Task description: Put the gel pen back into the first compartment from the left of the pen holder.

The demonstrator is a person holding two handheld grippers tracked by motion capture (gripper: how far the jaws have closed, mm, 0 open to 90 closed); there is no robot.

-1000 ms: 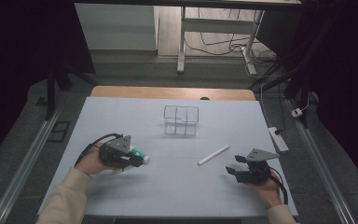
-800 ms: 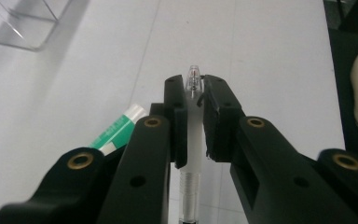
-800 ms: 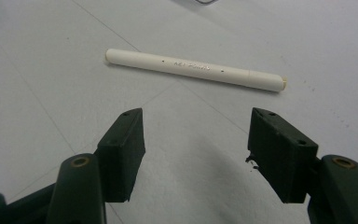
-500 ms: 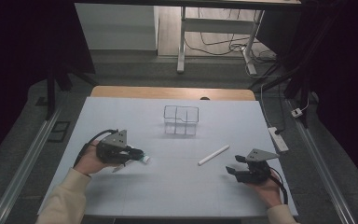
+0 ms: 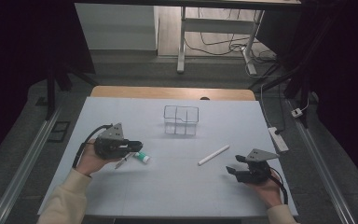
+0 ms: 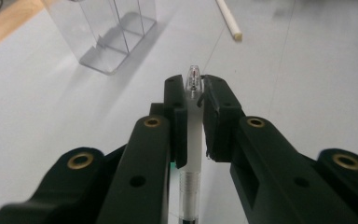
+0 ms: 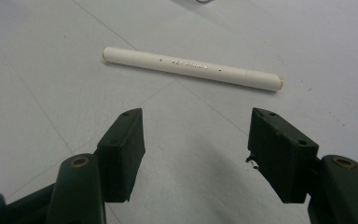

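My left gripper is at the left of the white table, shut on a white pen with a clear tip. The pen runs lengthwise between the jaws, and its tip pokes out past them. In the high view the pen shows slanting just under the gripper. My right gripper rests low at the right with its jaws open and nothing between them. A white marker lies flat just beyond those open jaws.
A clear compartmented holder stands at the table's middle back. A small white and green item lies by the left jaws. A power strip sits at the right edge, and a wooden strip borders the far side.
The left gripper has shifted slightly away from the near edge with the pen, and its jaws now cover more of the green item. The right gripper has stayed still.
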